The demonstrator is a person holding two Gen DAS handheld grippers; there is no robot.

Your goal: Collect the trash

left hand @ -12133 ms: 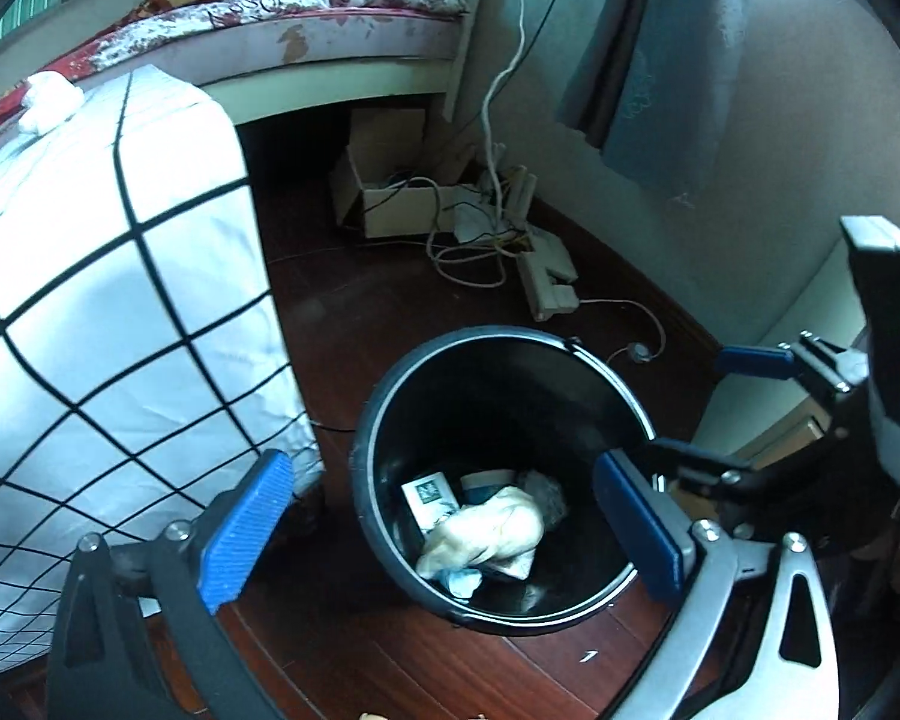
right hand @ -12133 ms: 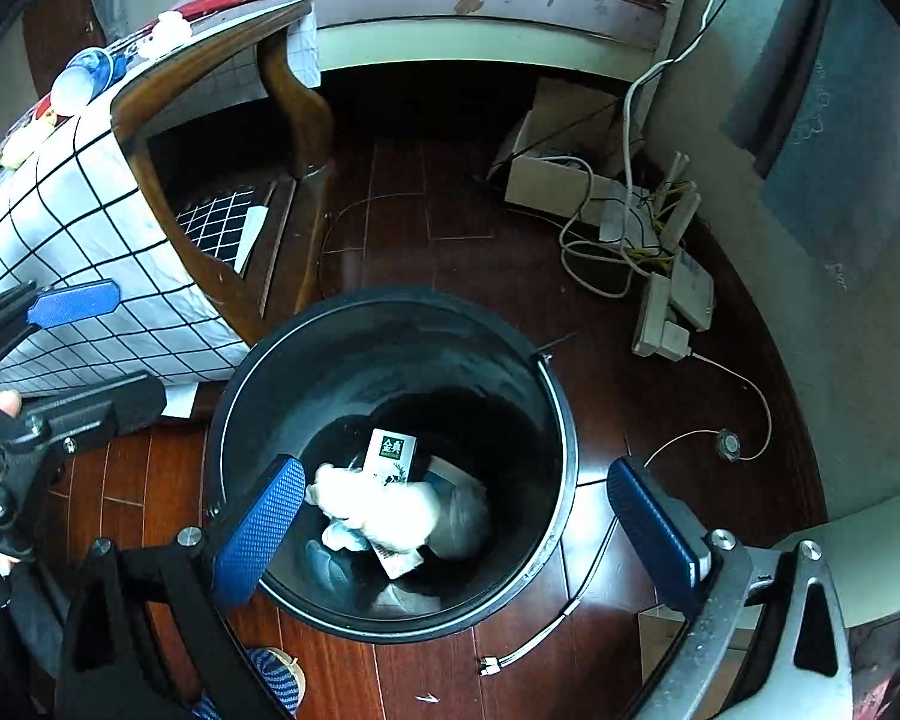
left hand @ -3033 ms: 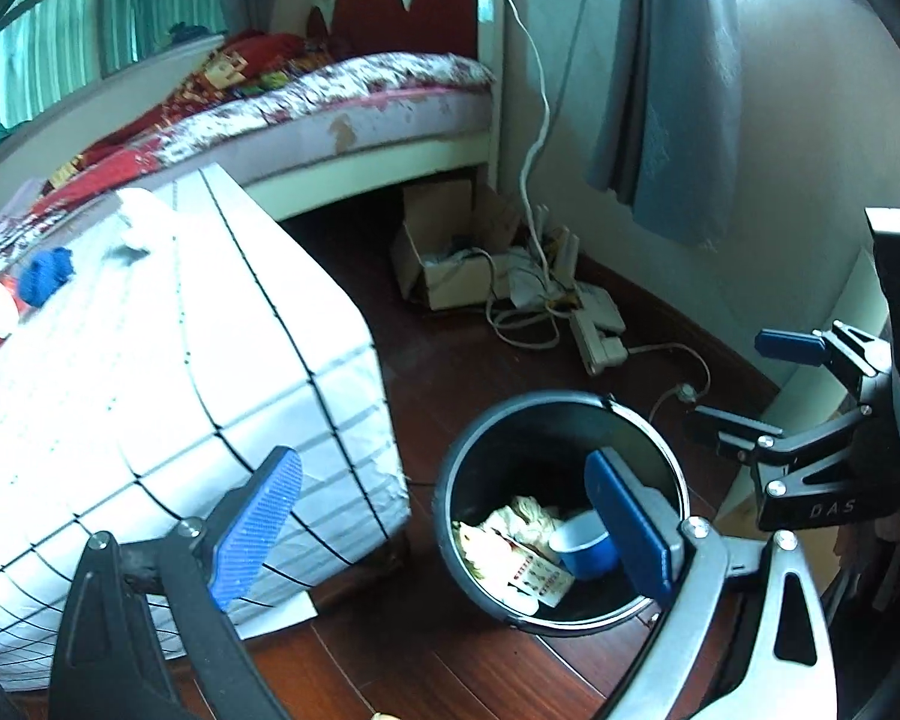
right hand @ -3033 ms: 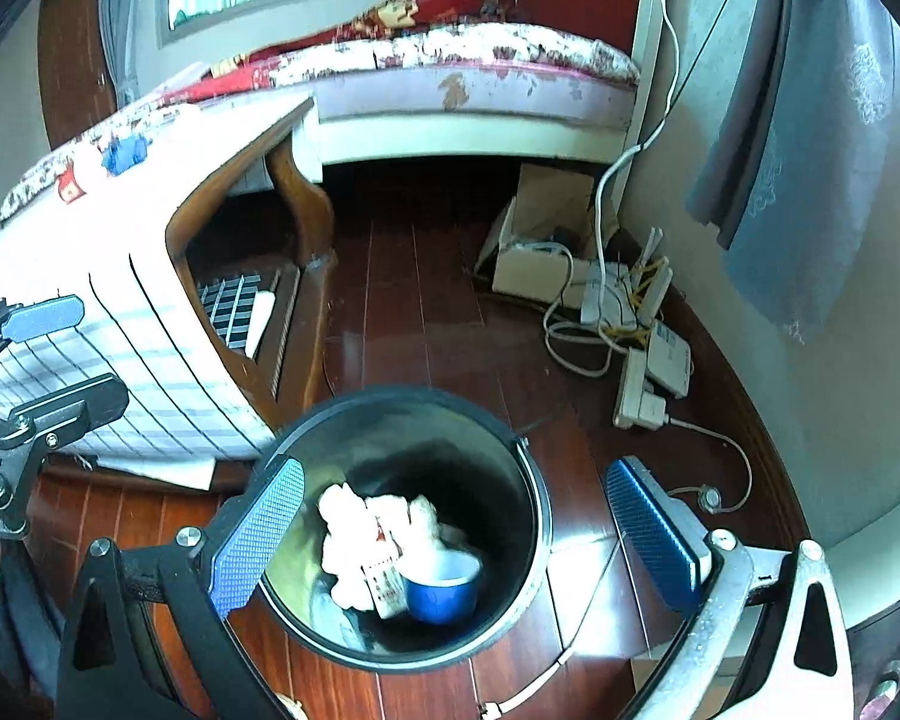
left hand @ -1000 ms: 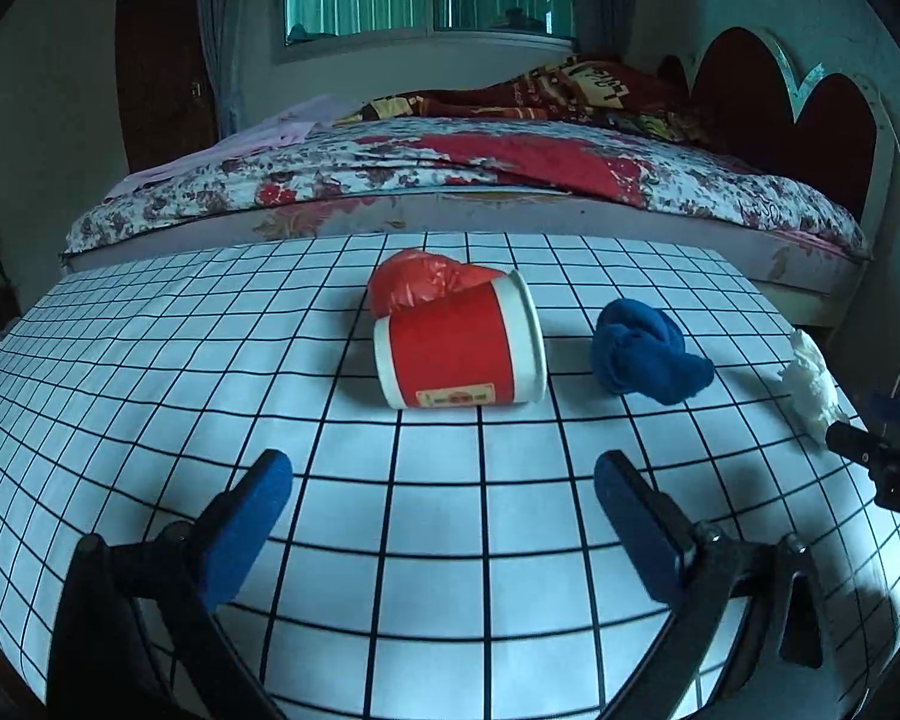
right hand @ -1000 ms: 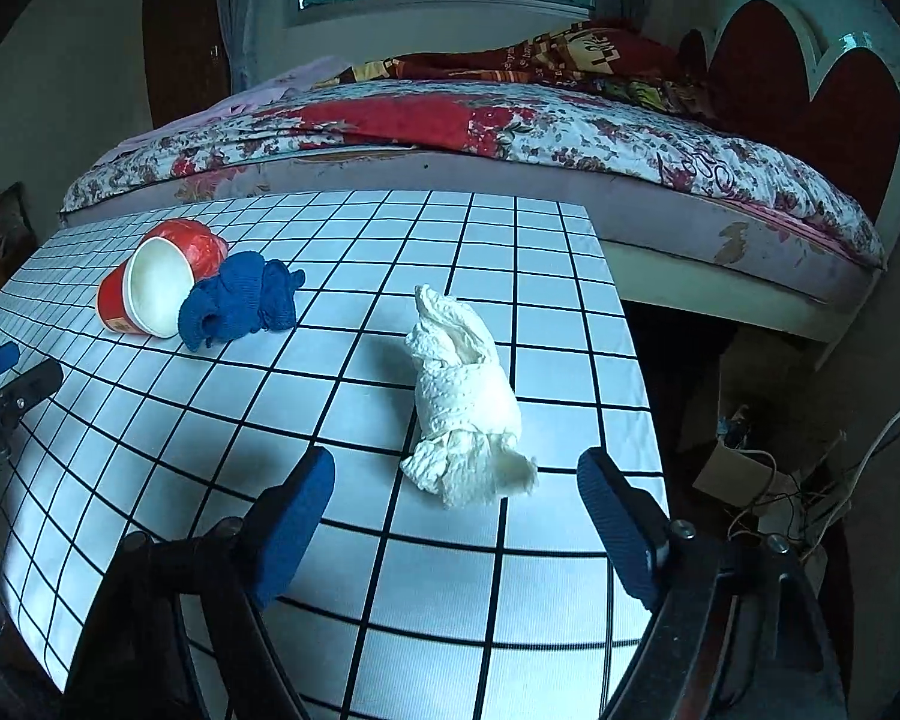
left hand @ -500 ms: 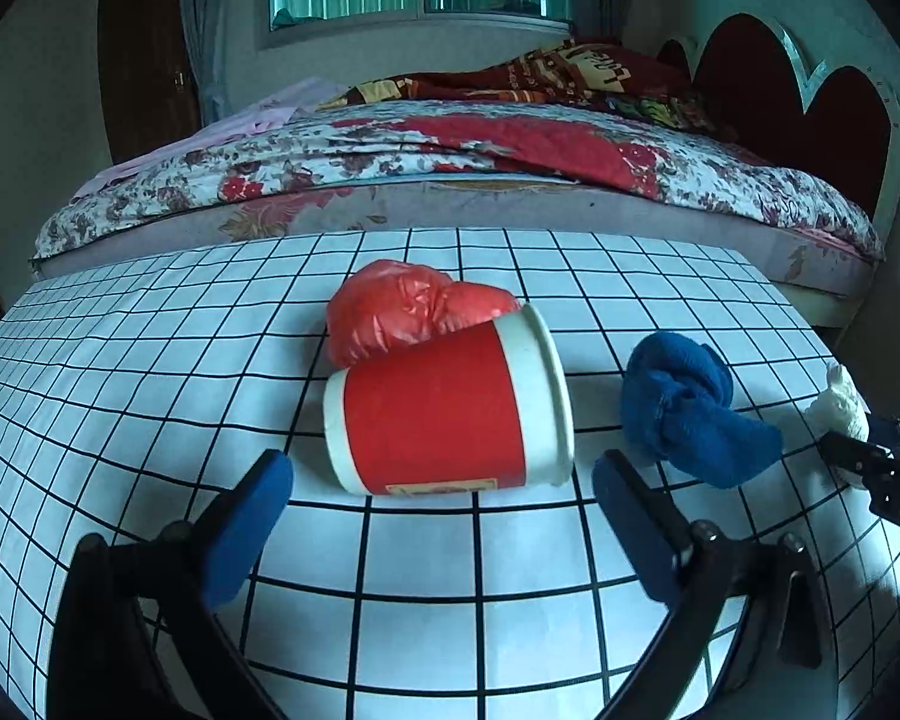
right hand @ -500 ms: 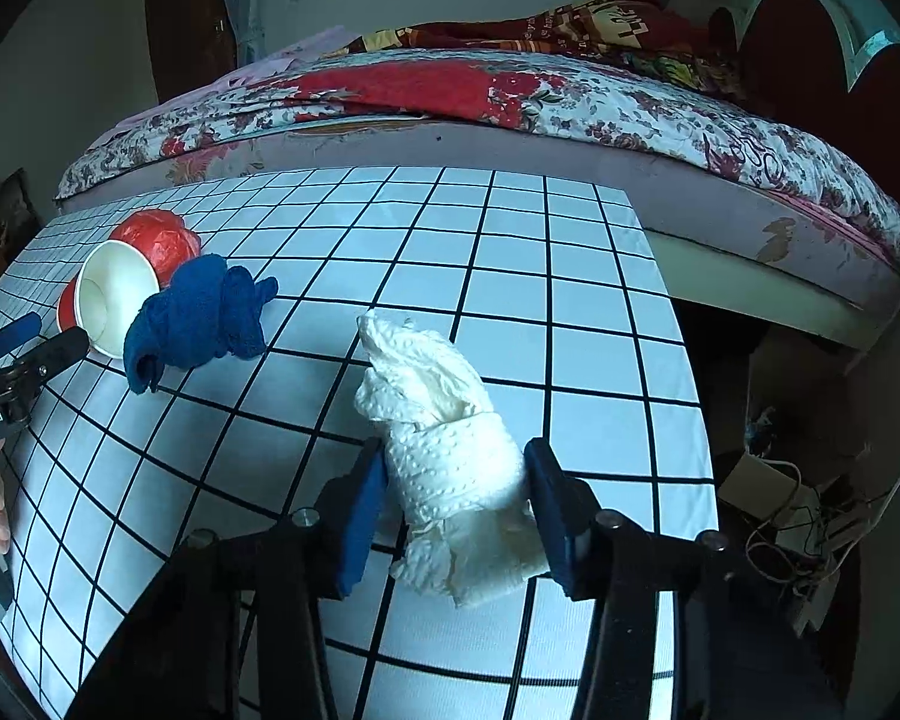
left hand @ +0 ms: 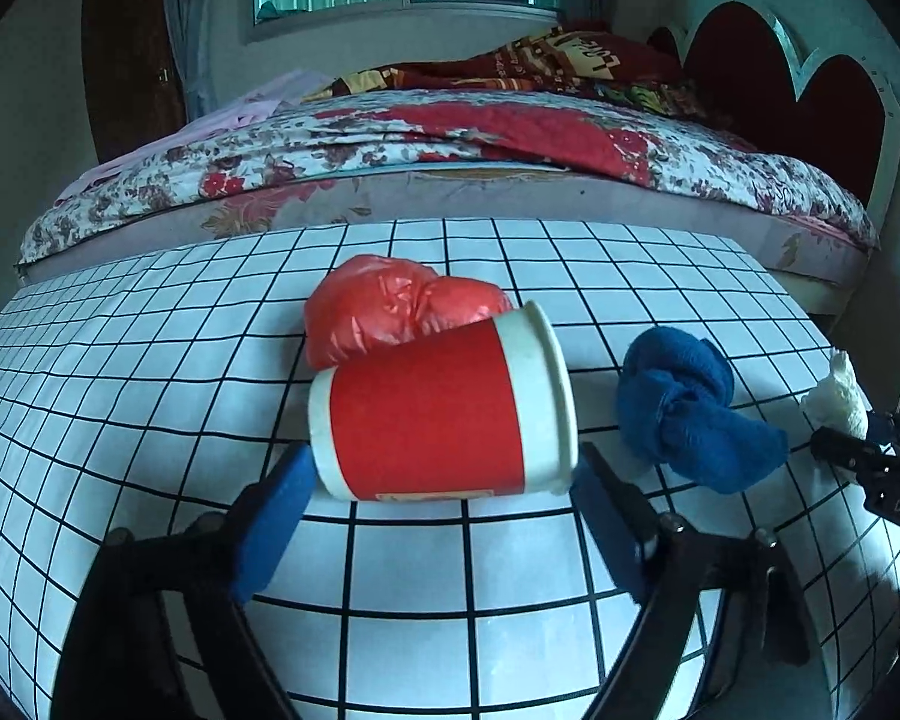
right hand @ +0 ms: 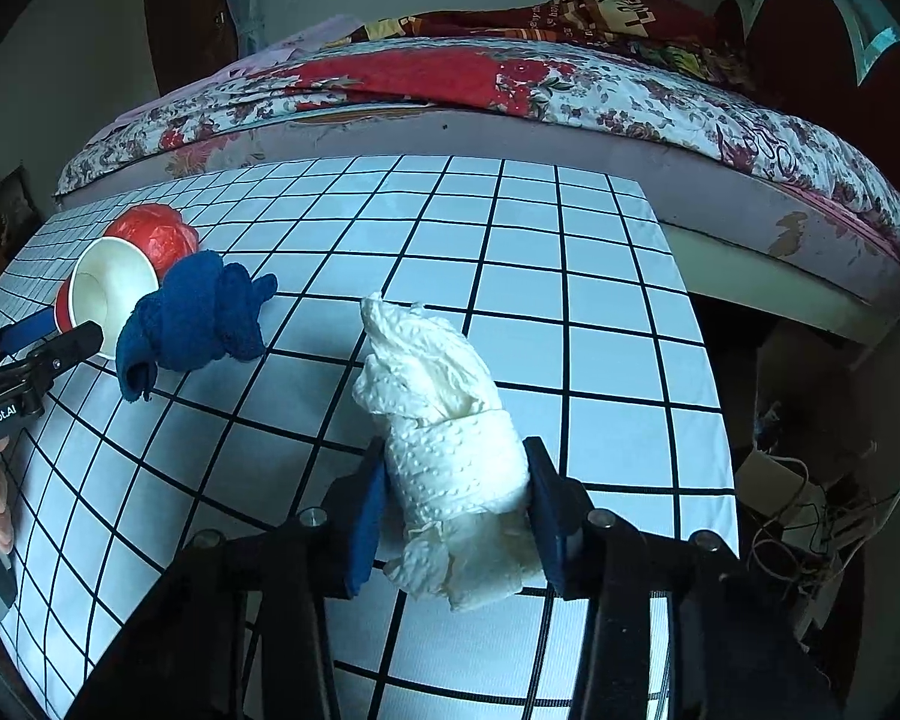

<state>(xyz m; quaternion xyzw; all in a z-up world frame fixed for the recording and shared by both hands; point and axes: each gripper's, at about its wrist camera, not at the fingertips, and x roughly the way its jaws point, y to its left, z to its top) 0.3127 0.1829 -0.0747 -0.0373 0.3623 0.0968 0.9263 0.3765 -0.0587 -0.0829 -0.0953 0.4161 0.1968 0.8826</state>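
Left wrist view: my left claw (left hand: 444, 516) stands apart, blue pads either side of the red paper cup (left hand: 441, 411), which lies on its side on the checked surface (left hand: 150, 396). Crumpled red bag (left hand: 390, 309) touches the cup behind; blue cloth (left hand: 690, 408) just beside, to the right.

Right wrist view: my right claw (right hand: 453, 507) is clamped on the white tissue wad (right hand: 450, 450), low on the surface (right hand: 600, 330). Blue cloth (right hand: 192, 315) and cup (right hand: 105, 291) lie left, near the left claw (right hand: 48, 339).

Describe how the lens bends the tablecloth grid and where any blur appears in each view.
Left wrist view: the tablecloth grid bows outward, dark vignette in the corners, blur on the left hand-held gripper. Right wrist view: same barrel bend; the paper towel wad stays sharp.
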